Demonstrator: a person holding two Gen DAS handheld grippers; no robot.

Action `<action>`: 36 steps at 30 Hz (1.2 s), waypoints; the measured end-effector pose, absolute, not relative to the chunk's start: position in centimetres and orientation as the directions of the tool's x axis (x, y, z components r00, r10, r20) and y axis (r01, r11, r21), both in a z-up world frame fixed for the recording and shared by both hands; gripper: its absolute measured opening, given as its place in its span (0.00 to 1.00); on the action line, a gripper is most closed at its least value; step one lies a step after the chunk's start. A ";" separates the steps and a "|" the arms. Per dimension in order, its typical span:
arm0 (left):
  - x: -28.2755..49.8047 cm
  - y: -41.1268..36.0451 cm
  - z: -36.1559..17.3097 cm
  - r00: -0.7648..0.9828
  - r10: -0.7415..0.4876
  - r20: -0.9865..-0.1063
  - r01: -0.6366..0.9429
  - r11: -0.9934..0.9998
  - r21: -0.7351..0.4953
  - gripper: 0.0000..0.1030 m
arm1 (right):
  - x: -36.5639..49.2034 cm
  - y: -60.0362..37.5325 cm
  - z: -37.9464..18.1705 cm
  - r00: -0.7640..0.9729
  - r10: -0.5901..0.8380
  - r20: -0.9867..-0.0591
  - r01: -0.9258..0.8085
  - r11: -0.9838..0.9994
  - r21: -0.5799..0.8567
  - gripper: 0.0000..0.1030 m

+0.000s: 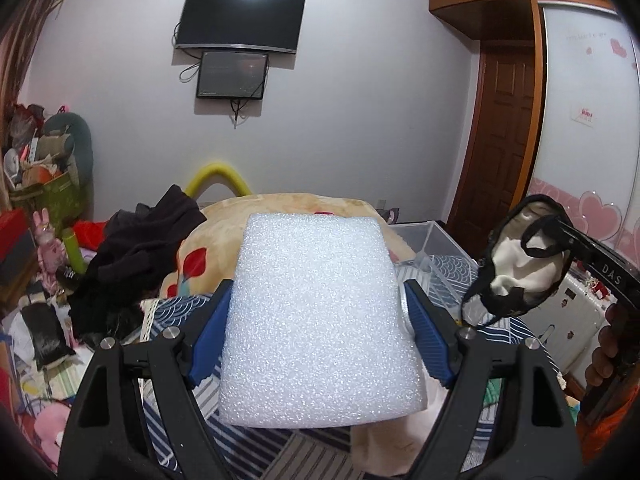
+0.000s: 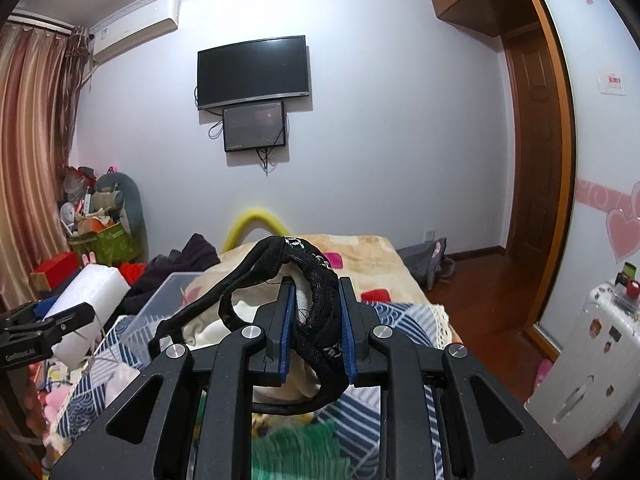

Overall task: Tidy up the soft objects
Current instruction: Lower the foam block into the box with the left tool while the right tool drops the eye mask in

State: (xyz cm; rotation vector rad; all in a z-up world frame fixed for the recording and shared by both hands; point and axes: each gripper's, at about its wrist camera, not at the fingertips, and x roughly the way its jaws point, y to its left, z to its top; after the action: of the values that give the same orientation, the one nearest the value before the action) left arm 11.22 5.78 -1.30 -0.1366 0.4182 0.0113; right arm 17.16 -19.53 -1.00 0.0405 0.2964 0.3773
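Observation:
My left gripper [image 1: 318,286] is shut on a white foam block [image 1: 316,320] and holds it above the bed. The block also shows at the left of the right wrist view [image 2: 86,300], with the left gripper [image 2: 60,322] around it. My right gripper [image 2: 316,286] is shut on a black-and-cream padded garment with straps [image 2: 316,308], held in the air. In the left wrist view the garment [image 1: 516,264] hangs from the right gripper [image 1: 568,236] at the right. A clear plastic bin [image 1: 432,240] sits on the bed between the two grippers; it also shows in the right wrist view [image 2: 168,292].
The bed has a blue patterned cover [image 1: 180,312] and a beige flowered blanket [image 1: 224,232]. Dark clothes [image 1: 136,256] are piled at its left. Clutter and boxes [image 1: 44,188] fill the left floor. A white suitcase [image 2: 592,348] stands right. A wooden door [image 2: 536,140] is beyond.

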 end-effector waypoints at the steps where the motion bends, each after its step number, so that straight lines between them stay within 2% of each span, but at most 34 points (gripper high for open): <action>1: 11.8 5.6 -1.3 0.911 -0.020 -0.412 -0.035 0.991 -0.126 0.79 | 17.4 -19.3 -1.0 0.888 0.368 -0.277 -0.357 0.930 0.092 0.18; 14: 19.1 3.7 -3.8 0.852 -0.011 -0.524 -0.035 0.996 -0.078 0.79 | 20.7 -15.6 -2.2 0.873 0.337 -0.352 -0.351 0.936 0.026 0.18; 27: 23.3 3.3 -5.7 0.797 -0.037 -0.603 -0.018 0.996 -0.085 0.79 | 23.8 -13.9 -4.6 0.790 0.332 -0.515 -0.416 0.908 -0.052 0.18; 31: 23.8 3.2 -6.3 0.767 -0.058 -0.639 -0.009 0.995 -0.100 0.85 | 24.4 -13.3 -5.4 0.760 0.324 -0.563 -0.440 0.894 -0.080 0.19; 36: 23.3 2.7 -6.6 0.759 -0.060 -0.648 0.003 0.996 -0.088 0.87 | 24.6 -13.2 -5.6 0.737 0.327 -0.591 -0.461 0.883 -0.086 0.24</action>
State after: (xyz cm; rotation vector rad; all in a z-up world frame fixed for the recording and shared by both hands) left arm 23.27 2.73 -6.61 -0.0832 0.7084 -0.0342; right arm 24.59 -13.16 -5.57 -0.2338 0.6019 0.4371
